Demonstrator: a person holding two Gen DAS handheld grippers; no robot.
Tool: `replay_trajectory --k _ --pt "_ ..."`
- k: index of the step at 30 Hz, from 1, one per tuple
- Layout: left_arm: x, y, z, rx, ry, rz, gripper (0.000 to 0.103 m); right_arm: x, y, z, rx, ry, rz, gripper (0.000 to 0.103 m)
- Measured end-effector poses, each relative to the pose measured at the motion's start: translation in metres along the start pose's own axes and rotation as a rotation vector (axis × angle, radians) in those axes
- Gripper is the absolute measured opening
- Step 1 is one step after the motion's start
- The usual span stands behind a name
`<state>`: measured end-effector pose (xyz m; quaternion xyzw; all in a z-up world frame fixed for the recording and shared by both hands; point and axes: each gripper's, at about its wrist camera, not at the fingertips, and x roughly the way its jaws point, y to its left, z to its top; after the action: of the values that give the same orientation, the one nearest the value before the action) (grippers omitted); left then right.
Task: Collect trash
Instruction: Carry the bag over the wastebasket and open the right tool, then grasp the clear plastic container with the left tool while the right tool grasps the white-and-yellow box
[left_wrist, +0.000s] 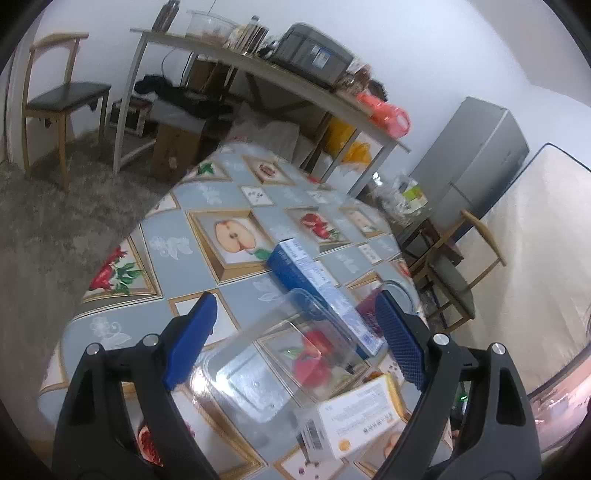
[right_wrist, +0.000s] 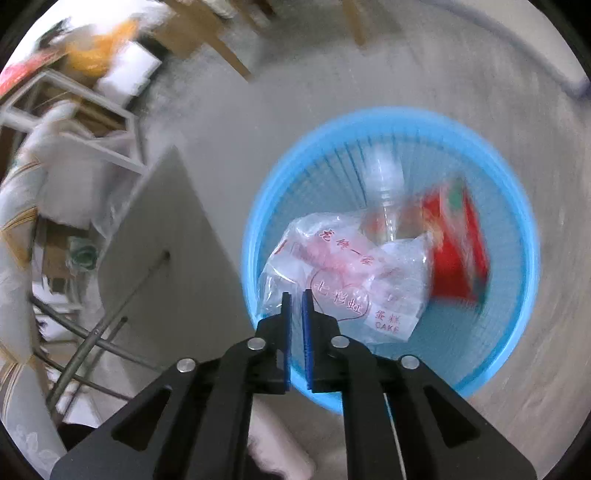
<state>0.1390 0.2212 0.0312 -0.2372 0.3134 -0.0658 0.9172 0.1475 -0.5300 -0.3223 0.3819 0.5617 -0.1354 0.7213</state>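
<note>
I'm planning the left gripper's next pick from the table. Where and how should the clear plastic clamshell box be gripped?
Probably across the narrow width of the clear plastic clamshell box, with one finger on each long side wall. It lies flat on the table between the open jaws of the left gripper, so come straight forward and down. Avoid the thin lid, which would likely flex, and the blue carton at its far side.

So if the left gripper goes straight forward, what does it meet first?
Probably the clear plastic clamshell container lying between the open fingers of the left gripper; the long blue carton lies beyond, though depth is uncertain.
</note>
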Motion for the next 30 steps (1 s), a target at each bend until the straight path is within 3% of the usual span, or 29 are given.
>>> replay_trajectory --k 1,2,5,6,9,14,18,23,27,30 --pt "-0.007 -0.001 -0.002 0.005 -0.012 -0.005 0.083 0.007 -0.007 -0.006 0.024 0.028 0.019 0.010" --pt "-0.017 -0.003 -0.005 0.009 -0.023 -0.008 0.083 0.005 -0.010 -0.010 0.044 0.026 0.034 0.017" --pt "-0.039 -0.005 -0.012 0.016 -0.049 -0.019 0.083 -0.025 -0.015 -0.030 0.091 -0.046 0.117 0.049" --pt "-0.045 -0.005 -0.014 0.018 -0.058 -0.023 0.083 -0.039 -0.016 -0.035 0.096 -0.082 0.131 0.053" --pt "-0.058 -0.004 -0.023 0.018 -0.070 -0.037 0.083 -0.065 -0.010 -0.040 0.095 -0.135 0.162 0.055" --pt "-0.060 -0.006 -0.041 0.025 -0.021 -0.080 0.083 -0.131 0.012 -0.071 0.050 -0.224 0.244 0.057" --pt "-0.050 -0.018 -0.062 0.092 0.034 -0.098 0.083 -0.179 0.060 -0.102 -0.120 -0.286 0.262 0.061" --pt "-0.035 -0.040 -0.089 0.202 0.079 -0.128 0.083 -0.228 0.157 -0.152 -0.485 -0.337 0.317 0.072" --pt "-0.024 -0.055 -0.098 0.268 0.122 -0.199 0.083 -0.236 0.226 -0.186 -0.760 -0.303 0.347 0.082" --pt "-0.007 -0.065 -0.099 0.336 0.163 -0.208 0.083 -0.227 0.273 -0.204 -0.906 -0.271 0.294 0.082"
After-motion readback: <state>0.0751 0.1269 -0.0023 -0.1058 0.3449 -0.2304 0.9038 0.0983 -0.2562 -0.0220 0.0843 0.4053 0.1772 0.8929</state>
